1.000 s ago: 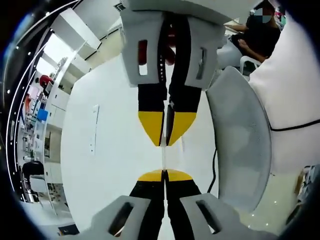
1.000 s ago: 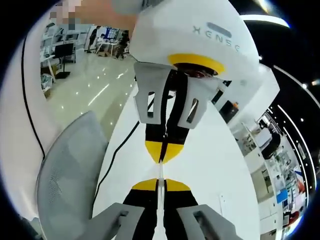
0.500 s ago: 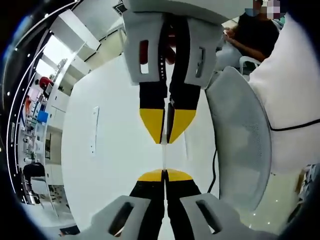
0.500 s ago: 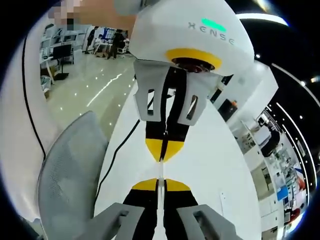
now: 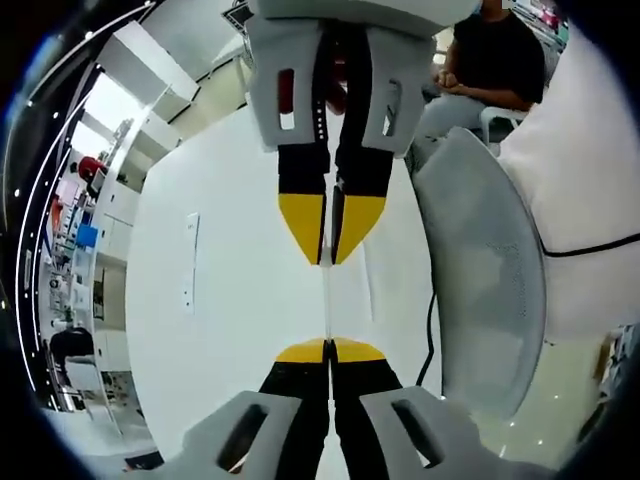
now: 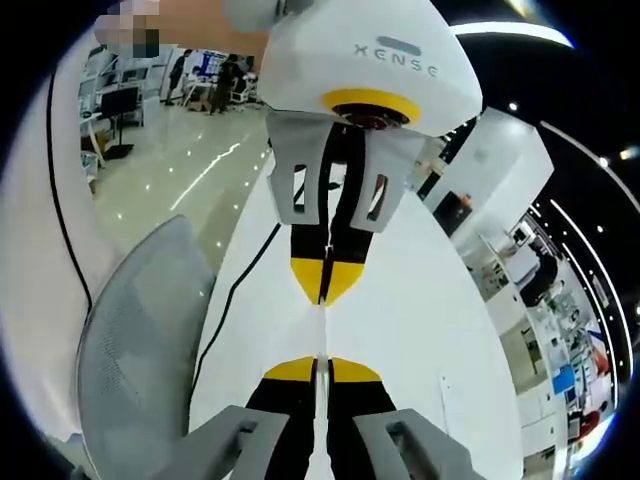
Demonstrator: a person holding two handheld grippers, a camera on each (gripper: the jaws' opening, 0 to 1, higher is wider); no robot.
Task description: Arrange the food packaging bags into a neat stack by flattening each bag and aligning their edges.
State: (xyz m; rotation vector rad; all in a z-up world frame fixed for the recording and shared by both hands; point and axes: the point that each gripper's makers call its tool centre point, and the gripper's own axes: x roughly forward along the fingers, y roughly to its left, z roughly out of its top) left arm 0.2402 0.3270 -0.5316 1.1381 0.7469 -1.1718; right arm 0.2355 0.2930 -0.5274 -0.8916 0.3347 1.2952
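A thin pale bag (image 5: 327,300) shows edge-on as a narrow strip stretched between my two grippers above the white table (image 5: 230,300). My left gripper (image 5: 328,345) rises from the bottom of the left gripper view, its yellow-tipped jaws shut on the near end of the bag. Facing it from the top, my right gripper (image 5: 330,255) is shut on the far end. In the right gripper view the same strip of bag (image 6: 321,330) runs from my right gripper (image 6: 322,362) at the bottom to my left gripper (image 6: 322,295) above. The bag's faces are hidden.
A grey mesh chair (image 5: 490,280) (image 6: 140,330) stands beside the table, with a black cable (image 5: 432,330) (image 6: 235,300) at the table's edge. A person (image 5: 490,60) sits beyond the chair. A narrow slot (image 5: 188,260) lies in the tabletop. Shelves line the far side.
The two grippers have drawn a little apart, so the strip of bag between the yellow tips is longer. Both stay shut.
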